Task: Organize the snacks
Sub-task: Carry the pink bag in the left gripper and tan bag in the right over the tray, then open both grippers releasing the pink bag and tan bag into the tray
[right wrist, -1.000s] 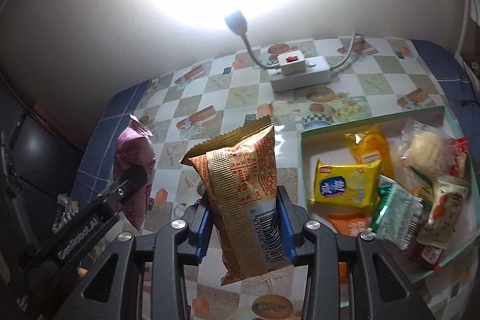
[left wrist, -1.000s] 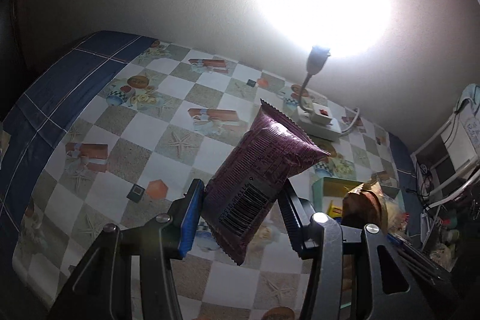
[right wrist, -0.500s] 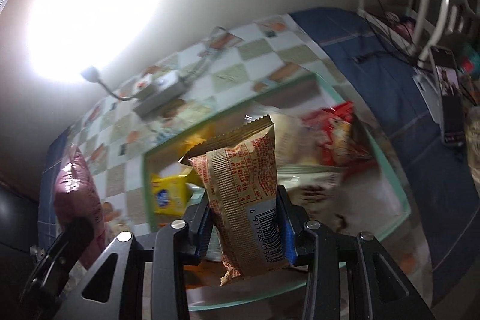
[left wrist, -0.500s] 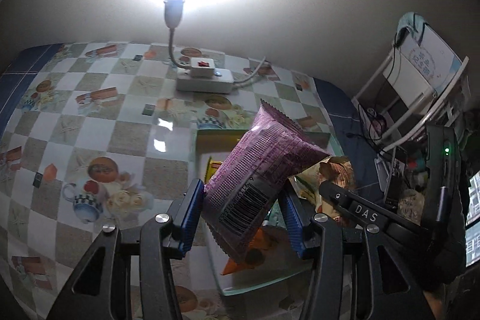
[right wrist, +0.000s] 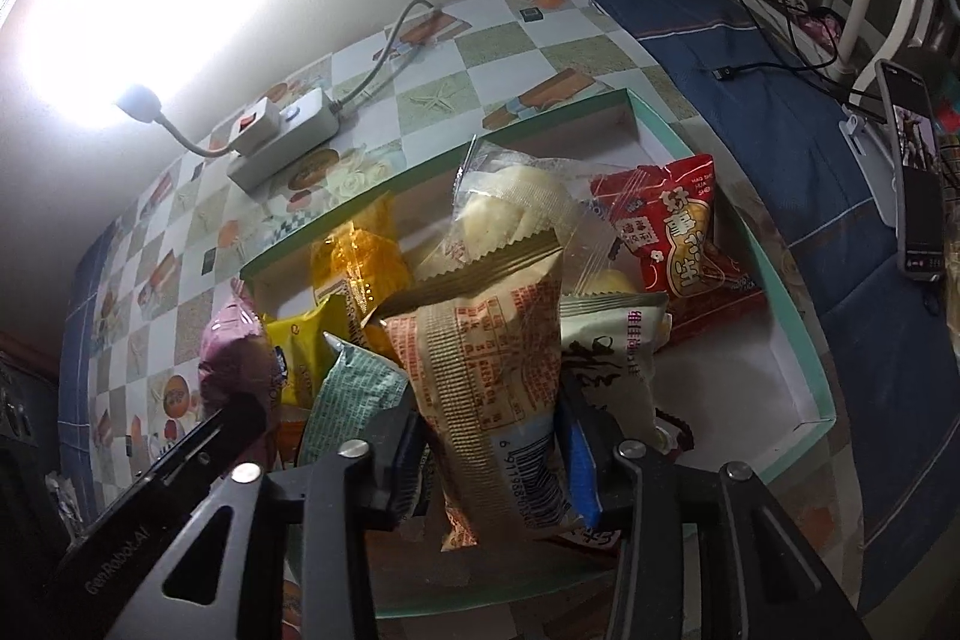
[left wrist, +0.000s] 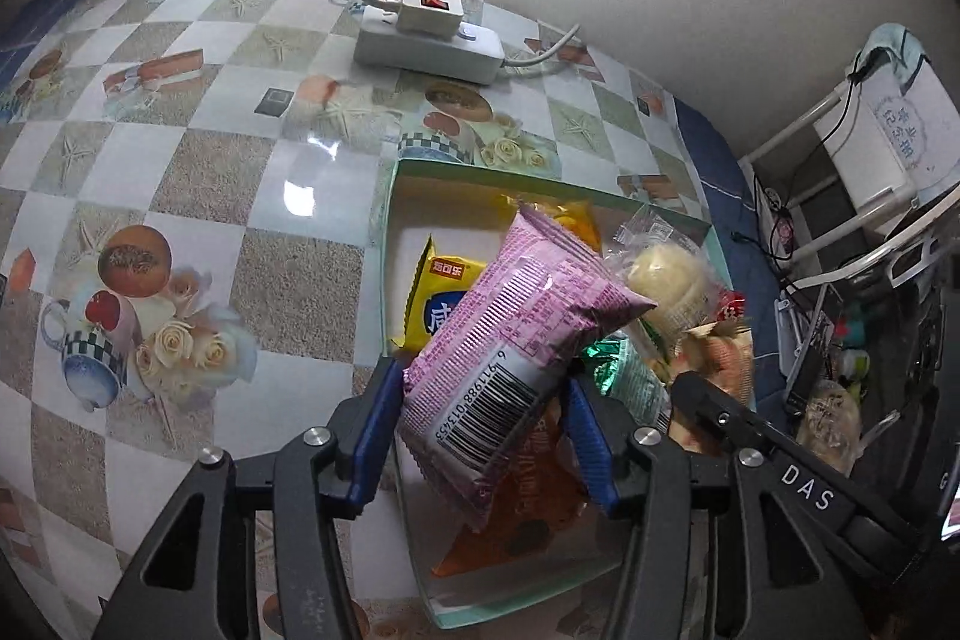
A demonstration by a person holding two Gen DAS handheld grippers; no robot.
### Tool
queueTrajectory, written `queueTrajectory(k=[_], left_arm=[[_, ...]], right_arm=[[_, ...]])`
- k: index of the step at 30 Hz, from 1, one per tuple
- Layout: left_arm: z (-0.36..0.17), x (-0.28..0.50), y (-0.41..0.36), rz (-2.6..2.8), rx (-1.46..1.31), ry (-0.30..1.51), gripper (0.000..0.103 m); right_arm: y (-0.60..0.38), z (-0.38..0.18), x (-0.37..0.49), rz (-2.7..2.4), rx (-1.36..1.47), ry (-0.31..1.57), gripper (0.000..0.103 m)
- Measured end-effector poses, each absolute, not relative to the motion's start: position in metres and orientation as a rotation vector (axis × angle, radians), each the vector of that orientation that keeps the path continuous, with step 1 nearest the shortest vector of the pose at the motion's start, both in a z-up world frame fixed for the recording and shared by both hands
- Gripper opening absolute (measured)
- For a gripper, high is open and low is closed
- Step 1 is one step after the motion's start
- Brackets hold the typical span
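A: What is the left gripper (left wrist: pixel 483 436) carrying?

B: A puffy pink-purple foil snack packet with a barcode (left wrist: pixel 510 358), pinched at its lower end between the blue-padded fingers (left wrist: pixel 378 436). The packet tilts toward 1 o'clock and hangs over the shallow rectangular tray with mint-green walls and a white floor (left wrist: pixel 389 244).

A: And the right gripper (right wrist: pixel 492 451)?

B: Closed on a tan-and-orange crimped snack packet with red print (right wrist: pixel 486 364), upright, its sealed top at 12 o'clock. It too sits over the tray (right wrist: pixel 807 358).

A: What lies in the tray?

B: In the right wrist view, a red packet with yellow characters (right wrist: pixel 675 244) at 1 o'clock of the held packet, a clear-wrapped pale bun (right wrist: pixel 510 202) at 12, a shiny yellow wrapper (right wrist: pixel 360 256) at 11, and a mint-green printed packet (right wrist: pixel 354 394) at 9. The left wrist view also shows a yellow packet with a blue label (left wrist: pixel 441 295) and an orange packet (left wrist: pixel 528 508) under the pink one.

A: Beyond the tray?

B: A white power strip with a red switch (left wrist: pixel 429 40) at 12 o'clock, on the checkered tablecloth with seashell prints (left wrist: pixel 180 160).
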State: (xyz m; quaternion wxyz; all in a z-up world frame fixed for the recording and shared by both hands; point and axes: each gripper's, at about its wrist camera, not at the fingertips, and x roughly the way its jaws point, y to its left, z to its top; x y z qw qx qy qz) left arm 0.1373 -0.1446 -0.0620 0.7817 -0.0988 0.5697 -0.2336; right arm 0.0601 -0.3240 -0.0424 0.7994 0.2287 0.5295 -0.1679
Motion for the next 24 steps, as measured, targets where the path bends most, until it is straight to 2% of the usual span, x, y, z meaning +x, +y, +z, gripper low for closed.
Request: queueTrajectory(k=[1,2,4,6,9,11,12,17,19,24], left_arm=[[-0.062,0.137,-0.144,-0.512,-0.229,1.238,0.057],[-0.063,0.137,-0.142,-0.518,-0.246,1.245,0.060],[-0.060,0.135,-0.140,-0.527,-0.261,1.242,0.067],[-0.056,0.134,-0.138,-0.529,-0.259,1.230,0.068],[-0.051,0.131,-0.134,-0.529,-0.258,1.212,0.075],[-0.046,0.128,-0.129,-0.518,-0.257,1.193,0.089],[-0.044,0.126,-0.126,-0.506,-0.256,1.182,0.092],[-0.035,0.115,-0.102,-0.391,-0.212,1.112,0.096],[-0.033,0.111,-0.091,-0.318,-0.157,1.085,0.103],[-0.028,0.095,-0.071,-0.203,0.000,1.019,0.103]], right_arm=[[-0.325,-0.042,0.060,-0.352,0.511,1.131,0.063],[-0.326,-0.042,0.059,-0.344,0.533,1.126,0.071],[-0.327,-0.042,0.058,-0.345,0.548,1.121,0.071],[-0.327,-0.041,0.058,-0.359,0.546,1.121,0.071],[-0.325,-0.037,0.056,-0.359,0.549,1.111,0.071],[-0.322,-0.033,0.055,-0.348,0.545,1.097,0.078],[-0.321,-0.032,0.054,-0.346,0.544,1.090,0.082],[-0.310,-0.023,0.041,-0.345,0.521,1.047,0.103],[-0.306,-0.020,0.033,-0.359,0.514,1.024,0.103],[-0.298,-0.023,0.020,-0.384,0.466,1.031,0.103]])
